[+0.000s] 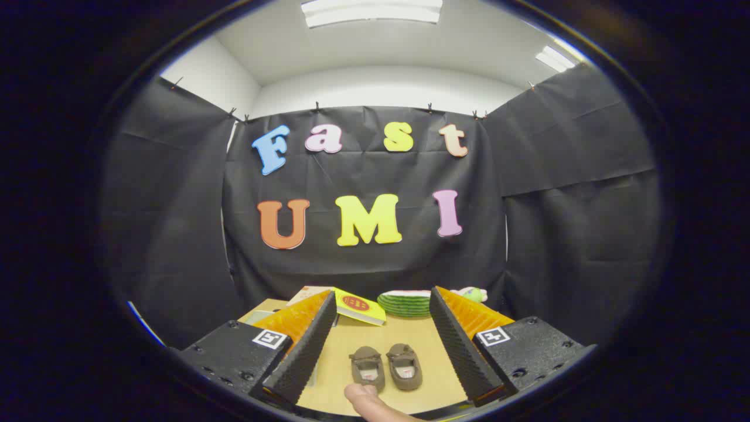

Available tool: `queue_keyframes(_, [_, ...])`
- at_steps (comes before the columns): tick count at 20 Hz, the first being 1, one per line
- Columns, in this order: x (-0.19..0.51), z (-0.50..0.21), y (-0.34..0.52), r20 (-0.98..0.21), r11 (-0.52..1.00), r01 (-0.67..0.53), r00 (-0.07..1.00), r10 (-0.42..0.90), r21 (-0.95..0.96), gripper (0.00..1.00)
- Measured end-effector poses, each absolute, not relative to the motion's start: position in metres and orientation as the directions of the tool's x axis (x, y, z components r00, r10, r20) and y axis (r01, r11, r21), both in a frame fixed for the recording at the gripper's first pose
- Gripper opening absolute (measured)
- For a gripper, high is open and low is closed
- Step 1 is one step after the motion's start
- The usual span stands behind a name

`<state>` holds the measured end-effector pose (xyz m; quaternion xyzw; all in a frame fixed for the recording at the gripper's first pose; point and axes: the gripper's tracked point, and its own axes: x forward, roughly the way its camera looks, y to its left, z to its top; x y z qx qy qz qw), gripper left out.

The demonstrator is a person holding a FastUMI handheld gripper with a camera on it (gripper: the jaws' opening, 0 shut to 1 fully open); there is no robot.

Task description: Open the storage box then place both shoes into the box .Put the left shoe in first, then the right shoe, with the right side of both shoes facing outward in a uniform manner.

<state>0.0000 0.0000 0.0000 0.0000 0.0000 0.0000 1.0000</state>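
Tongs [384, 302] spread wide open, gripping nothing, held up above the bench [351, 343] with both fingers angled out to either side. Between them, down on the light wooden top: 2 small brown shoes [386, 367] sitting side by side, nearly touching, toes pointing away toward the back wall. Left one [368, 368] a hair closer to the camera than the right one [404, 366]. Fingertip [364, 395] poking in just below the left shoe, touching or almost touching its heel, hard to say which. Further back past the shoes: yellow box [358, 306] with a red oval mark, lying tilted near the left finger. Next to it a green striped dish-like thing [404, 303], plus something pale green [476, 293] peeking beside the right finger. Can't make out any storage box for sure.
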Motion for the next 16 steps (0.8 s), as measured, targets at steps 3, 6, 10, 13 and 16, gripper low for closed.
queue_keyframes(3, [0.001, 0.002, 0.001, 0.009, 1.0, -0.01, 1.0, 0.01, -0.002, 1.0])
queue_keyframes(6, [0.005, -0.009, 0.004, -0.018, 1.0, -0.018, 1.0, 0.017, -0.003, 1.0])
queue_keyframes(10, [0.011, -0.013, 0.004, -0.009, 0.999, -0.01, 1.0, 0.01, -0.037, 1.0])
queue_keyframes(13, [0.014, -0.026, 0.009, -0.021, 0.998, -0.018, 1.0, 0.017, -0.066, 1.0])
queue_keyframes(16, [0.019, -0.037, 0.013, -0.027, 0.996, -0.025, 0.999, 0.023, -0.091, 1.0])
